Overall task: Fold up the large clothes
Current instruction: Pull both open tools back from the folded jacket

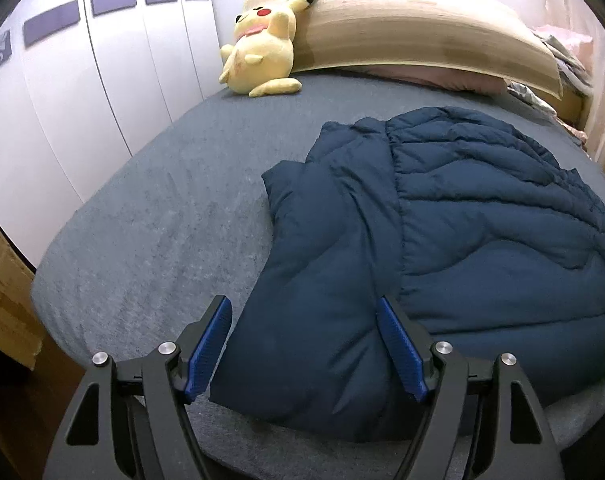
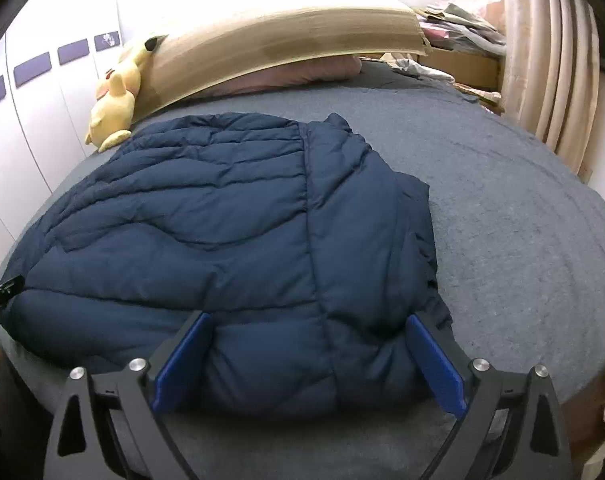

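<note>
A navy quilted puffer jacket (image 1: 442,240) was laid flat on the grey-sheeted bed (image 1: 150,208), its sleeves already turned in over the body so that a rough rectangle was formed, presumably so that the near hem could be lifted and carried over for the next fold. The left tongs (image 1: 304,346) were held spread over the near left corner of the jacket, the padded fabric lying between the blue pads (image 1: 208,350) without being pinched. The right tongs (image 2: 308,364) were likewise spread wide astride the near right corner, nothing being gripped. Both were angled downward at the hem, which suggested that a two-corner grasp was being prepared. The jacket's near edge was seen close to the foot edge of the bed, so little room was left there; ample bare sheet was left on both sides and some beyond the collar. Farther off, a yellow Pikachu plush (image 1: 262,52) was propped against the wooden headboard (image 1: 402,36), clear of the jacket, with a pink pillow (image 2: 302,70) under the headboard's lower edge.
</note>
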`<state>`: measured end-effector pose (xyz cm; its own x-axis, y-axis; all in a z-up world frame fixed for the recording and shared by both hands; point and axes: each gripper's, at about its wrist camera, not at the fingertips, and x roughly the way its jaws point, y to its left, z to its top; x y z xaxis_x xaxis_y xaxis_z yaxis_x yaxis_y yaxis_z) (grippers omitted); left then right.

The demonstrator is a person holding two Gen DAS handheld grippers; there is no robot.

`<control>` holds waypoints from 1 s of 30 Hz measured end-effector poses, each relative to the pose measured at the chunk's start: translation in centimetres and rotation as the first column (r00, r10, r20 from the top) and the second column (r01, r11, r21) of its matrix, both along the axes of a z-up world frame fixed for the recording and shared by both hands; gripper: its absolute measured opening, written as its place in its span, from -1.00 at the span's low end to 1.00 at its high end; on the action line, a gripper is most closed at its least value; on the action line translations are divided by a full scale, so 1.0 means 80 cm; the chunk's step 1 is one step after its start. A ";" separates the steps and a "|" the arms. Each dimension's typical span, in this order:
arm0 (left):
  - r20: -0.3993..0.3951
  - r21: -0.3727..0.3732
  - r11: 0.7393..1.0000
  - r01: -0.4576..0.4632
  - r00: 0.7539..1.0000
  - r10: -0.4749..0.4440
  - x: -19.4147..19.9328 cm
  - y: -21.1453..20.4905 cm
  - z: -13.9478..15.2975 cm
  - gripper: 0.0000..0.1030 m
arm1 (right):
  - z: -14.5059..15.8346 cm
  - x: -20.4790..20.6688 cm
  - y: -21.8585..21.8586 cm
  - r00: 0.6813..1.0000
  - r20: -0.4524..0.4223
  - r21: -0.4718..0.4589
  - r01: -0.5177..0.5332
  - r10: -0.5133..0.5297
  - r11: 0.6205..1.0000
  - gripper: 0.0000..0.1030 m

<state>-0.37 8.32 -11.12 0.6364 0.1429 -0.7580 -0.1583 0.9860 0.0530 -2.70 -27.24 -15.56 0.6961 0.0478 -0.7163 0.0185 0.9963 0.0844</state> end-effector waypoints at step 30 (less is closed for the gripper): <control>0.196 -0.163 0.970 0.180 0.970 -0.147 -0.127 -0.065 0.162 0.72 | 0.145 -0.132 0.035 0.994 0.104 0.158 -0.054 0.037 0.986 1.00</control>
